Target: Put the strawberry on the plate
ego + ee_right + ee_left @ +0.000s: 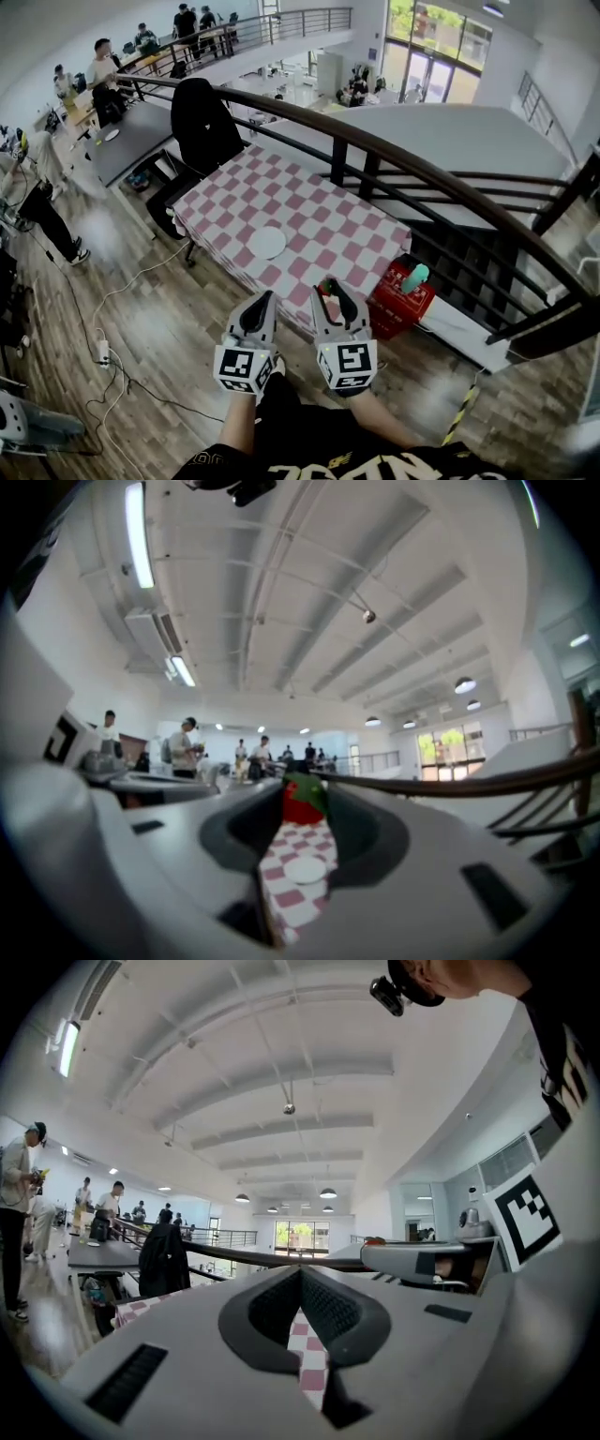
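A red strawberry (pixel 300 803) with a green leafy top is pinched at the tips of my right gripper (pixel 302 797), which is shut on it. In the head view this gripper (pixel 330 285) hovers over the near edge of the checkered table, with the strawberry (pixel 328 284) showing at its tips. The white plate (pixel 267 243) lies flat on the cloth, ahead and to the left; the right gripper view shows the plate (pixel 305 870) below the jaws. My left gripper (pixel 264 298) hangs beside the right one, jaws closed together and holding nothing, its tips (pixel 300 1270) meeting.
The table (pixel 309 211) has a pink and white checkered cloth and stands against a dark railing (pixel 394 155). A black chair with a jacket (pixel 202 117) is at the far end. A red crate (pixel 401 291) sits at the right. Cables (pixel 112 361) trail on the wooden floor.
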Demonstrator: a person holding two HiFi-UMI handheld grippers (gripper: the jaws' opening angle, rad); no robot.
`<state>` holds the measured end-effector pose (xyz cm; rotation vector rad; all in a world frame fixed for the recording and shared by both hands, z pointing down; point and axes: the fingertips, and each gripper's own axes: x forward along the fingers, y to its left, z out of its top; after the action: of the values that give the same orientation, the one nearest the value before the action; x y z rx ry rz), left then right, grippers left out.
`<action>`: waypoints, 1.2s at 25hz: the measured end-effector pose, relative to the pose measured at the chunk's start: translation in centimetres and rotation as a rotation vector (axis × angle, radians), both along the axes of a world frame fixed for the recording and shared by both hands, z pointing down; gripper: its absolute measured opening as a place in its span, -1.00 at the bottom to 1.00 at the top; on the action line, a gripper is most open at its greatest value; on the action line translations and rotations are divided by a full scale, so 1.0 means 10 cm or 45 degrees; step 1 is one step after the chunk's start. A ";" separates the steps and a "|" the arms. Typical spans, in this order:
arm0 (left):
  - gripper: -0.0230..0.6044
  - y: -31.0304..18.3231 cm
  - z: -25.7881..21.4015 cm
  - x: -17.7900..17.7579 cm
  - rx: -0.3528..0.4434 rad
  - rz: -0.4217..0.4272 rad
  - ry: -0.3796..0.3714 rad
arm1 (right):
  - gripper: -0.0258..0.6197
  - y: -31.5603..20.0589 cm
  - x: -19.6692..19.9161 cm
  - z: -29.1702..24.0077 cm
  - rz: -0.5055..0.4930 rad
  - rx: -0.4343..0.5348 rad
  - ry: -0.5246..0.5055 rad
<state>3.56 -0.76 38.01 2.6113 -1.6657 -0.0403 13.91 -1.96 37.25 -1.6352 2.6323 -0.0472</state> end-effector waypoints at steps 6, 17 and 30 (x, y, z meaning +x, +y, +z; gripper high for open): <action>-0.90 -0.79 0.11 -0.42 -0.052 0.072 0.031 | -0.44 -0.71 -0.33 -0.03 0.025 0.034 0.041; -0.90 -1.57 0.59 -1.11 -0.207 0.222 0.054 | -0.44 -1.56 -1.19 0.69 -0.153 -0.312 0.028; -0.90 -2.04 1.68 -1.27 -0.453 0.320 -0.013 | -0.44 -2.15 -1.18 1.80 -0.250 -0.596 0.159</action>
<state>-9.11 -21.15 54.77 2.5188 -1.1997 0.2535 2.09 -23.42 55.29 -1.5139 3.0390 -0.6319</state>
